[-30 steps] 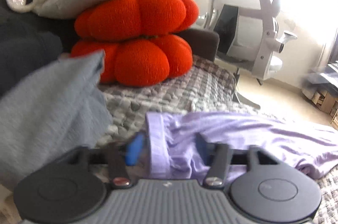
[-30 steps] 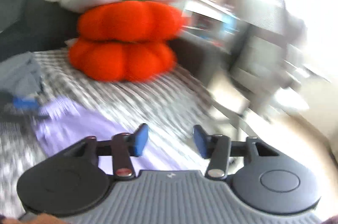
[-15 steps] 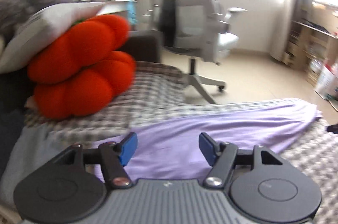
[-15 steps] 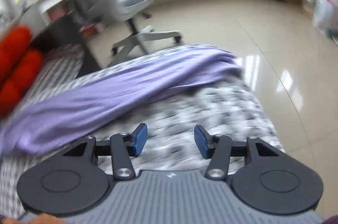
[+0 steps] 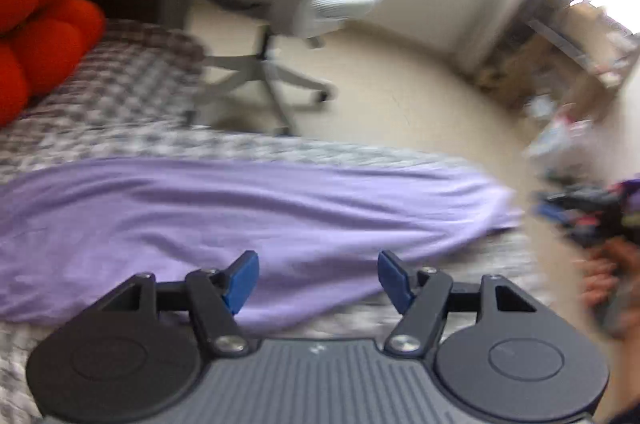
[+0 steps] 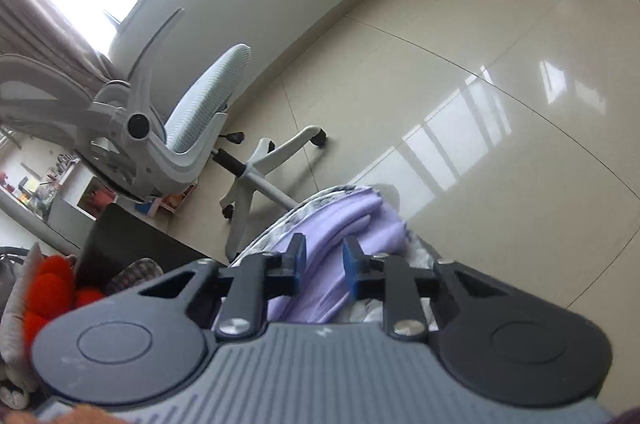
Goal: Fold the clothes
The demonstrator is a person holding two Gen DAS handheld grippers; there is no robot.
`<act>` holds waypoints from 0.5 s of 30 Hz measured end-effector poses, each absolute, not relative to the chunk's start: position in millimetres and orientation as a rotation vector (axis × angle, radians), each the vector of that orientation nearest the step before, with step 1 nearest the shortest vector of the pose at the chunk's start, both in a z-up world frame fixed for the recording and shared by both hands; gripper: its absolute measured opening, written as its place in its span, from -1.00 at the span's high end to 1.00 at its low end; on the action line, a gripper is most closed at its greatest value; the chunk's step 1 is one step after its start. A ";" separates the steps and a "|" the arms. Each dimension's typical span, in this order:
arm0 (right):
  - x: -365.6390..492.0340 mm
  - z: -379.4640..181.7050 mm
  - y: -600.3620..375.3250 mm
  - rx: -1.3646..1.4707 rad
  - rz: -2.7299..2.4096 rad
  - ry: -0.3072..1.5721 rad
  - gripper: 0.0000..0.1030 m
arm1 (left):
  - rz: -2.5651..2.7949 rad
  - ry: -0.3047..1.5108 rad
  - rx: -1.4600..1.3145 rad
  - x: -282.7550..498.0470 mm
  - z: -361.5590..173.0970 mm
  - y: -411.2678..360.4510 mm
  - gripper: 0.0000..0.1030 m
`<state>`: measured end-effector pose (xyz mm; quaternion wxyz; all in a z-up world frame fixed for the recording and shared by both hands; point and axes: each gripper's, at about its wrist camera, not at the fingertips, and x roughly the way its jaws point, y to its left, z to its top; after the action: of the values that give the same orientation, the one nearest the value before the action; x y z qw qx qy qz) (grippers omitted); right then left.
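Note:
A lilac garment (image 5: 248, 216) lies stretched left to right over the grey checked bed cover (image 5: 120, 91). My left gripper (image 5: 318, 280) is open and empty, just above the garment's near edge. My right gripper (image 6: 323, 264) hovers at the garment's far right end (image 6: 340, 224), jaws partly closed with lilac cloth between the pads; whether they pinch it I cannot tell. The right gripper also shows, blurred, at the right edge of the left wrist view (image 5: 580, 216).
Two stacked orange cushions (image 5: 36, 7) sit at the bed's left end. A white office chair (image 6: 168, 127) stands on the glossy tiled floor (image 6: 460, 71) beyond the bed. Boxes and bags (image 5: 568, 71) line the far wall.
My left gripper let go of the garment's left end and swung right along it. My right gripper swung to the garment's right end, lowered over it, and its jaws narrowed.

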<state>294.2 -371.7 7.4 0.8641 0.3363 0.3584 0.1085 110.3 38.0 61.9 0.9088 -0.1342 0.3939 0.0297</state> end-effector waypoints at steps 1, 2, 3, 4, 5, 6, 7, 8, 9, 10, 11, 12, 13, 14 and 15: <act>299.9 4.2 -372.8 0.705 0.225 0.768 0.54 | 0.098 0.811 -0.256 112.7 53.7 42.2 -0.29; 305.5 1.0 -374.0 0.705 0.222 0.785 0.54 | 0.118 0.823 -0.274 115.6 47.1 50.5 -0.28; 311.2 -2.3 -375.1 0.705 0.219 0.801 0.54 | 0.138 0.835 -0.291 118.5 40.5 58.8 -0.25; 316.8 -5.5 -376.2 0.704 0.217 0.818 0.54 | 0.135 0.838 -0.310 119.5 38.8 64.1 -0.25; 322.4 -8.7 -377.4 0.704 0.214 0.835 0.52 | 0.132 0.840 -0.330 120.5 37.0 69.4 -0.25; 324.9 -11.0 -376.0 0.703 0.208 0.848 0.51 | 0.129 0.842 -0.348 121.5 35.3 74.7 -0.25; 327.3 -13.3 -374.4 0.701 0.203 0.861 0.51 | 0.139 0.834 -0.325 122.6 35.4 73.3 -0.25; 328.8 -15.5 -373.2 0.702 0.191 0.870 0.49 | 0.152 0.831 -0.288 123.7 35.9 70.6 -0.25; 330.5 -17.2 -373.1 0.710 0.186 0.872 0.48 | 0.165 0.831 -0.261 125.6 34.6 69.2 -0.26; 332.1 -18.5 -372.4 0.728 0.195 0.866 0.48 | 0.163 0.839 -0.254 130.3 33.2 67.4 -0.27; 333.6 -19.8 -371.6 0.747 0.205 0.861 0.48 | 0.162 0.848 -0.247 135.0 31.8 65.7 -0.27; 335.1 -20.7 -371.3 0.759 0.218 0.859 0.48 | 0.157 0.861 -0.249 137.0 29.1 66.1 -0.28; 336.3 -21.2 -370.7 0.768 0.230 0.858 0.48 | 0.152 0.876 -0.249 138.4 26.1 65.6 -0.28; 336.9 -21.4 -370.0 0.778 0.251 0.852 0.48 | 0.151 0.884 -0.246 139.9 23.2 65.4 -0.28; 337.6 -21.6 -369.3 0.788 0.272 0.846 0.48 | 0.151 0.882 -0.238 140.4 22.7 65.1 -0.29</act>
<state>337.6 -369.3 -21.6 0.8287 0.3714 0.3986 0.1280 140.4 65.1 22.7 0.8947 -0.1147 0.4254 0.0731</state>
